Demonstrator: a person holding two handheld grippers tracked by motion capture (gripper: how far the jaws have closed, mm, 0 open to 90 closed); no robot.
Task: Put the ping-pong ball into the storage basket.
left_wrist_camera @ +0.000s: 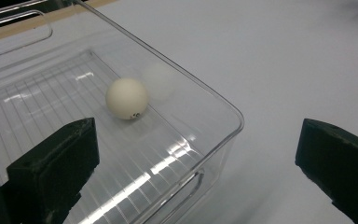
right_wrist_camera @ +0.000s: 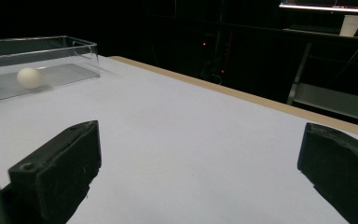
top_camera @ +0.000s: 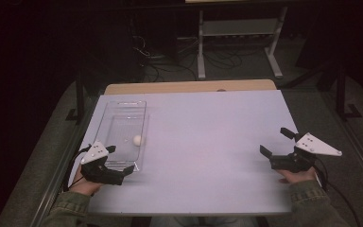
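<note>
A clear plastic bin (top_camera: 119, 109) lies on the white table's left side. A white ball (top_camera: 137, 140) rests inside it against the right wall; the ball (left_wrist_camera: 127, 98) also shows through the bin's corner (left_wrist_camera: 228, 109) and far off as a ball (right_wrist_camera: 29, 78) in the bin (right_wrist_camera: 70, 49). My left gripper (top_camera: 120, 160) is open at the bin's near end, one jaw over the bin floor, the other outside it above the table. My right gripper (top_camera: 278, 142) is open and empty above the table's right edge.
The white table (top_camera: 208, 142) has a wooden strip (top_camera: 189, 87) along its far edge. Beyond it stands a metal shelf frame (top_camera: 238, 38) with cables on the dark floor. Sleeved forearms enter at both bottom corners.
</note>
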